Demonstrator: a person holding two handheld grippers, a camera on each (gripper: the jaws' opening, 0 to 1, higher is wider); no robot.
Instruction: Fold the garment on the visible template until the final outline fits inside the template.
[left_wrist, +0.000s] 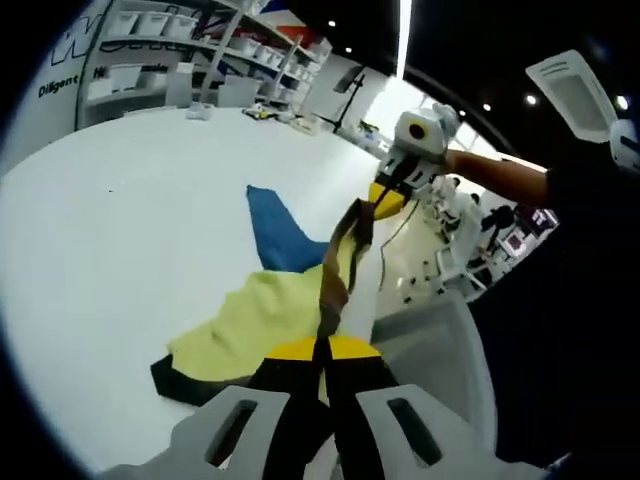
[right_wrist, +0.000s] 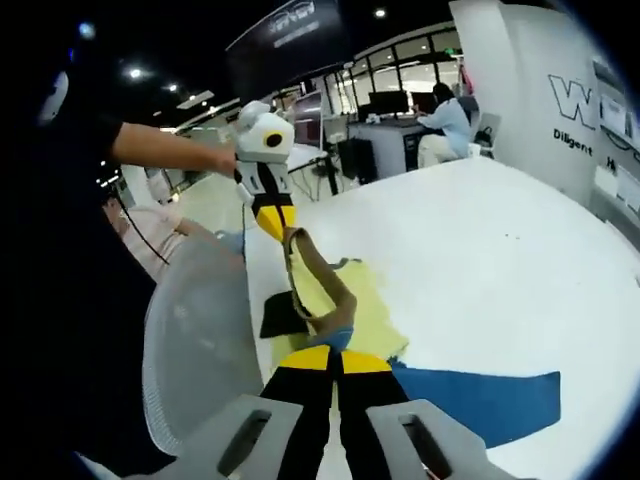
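Above the table (left_wrist: 120, 250), both hand-held grippers (left (left_wrist: 322, 352), right (right_wrist: 337, 355)) pinch the garment (left_wrist: 270, 320).

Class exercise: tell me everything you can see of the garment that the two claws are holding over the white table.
The garment is soft cloth, mostly pale yellow, with a dark trim at one corner and a brown band along one edge. That band is stretched taut in the air between the left claw and the right claw, each shut on one end. The rest hangs down and lies crumpled on the white table, partly covering a blue template.
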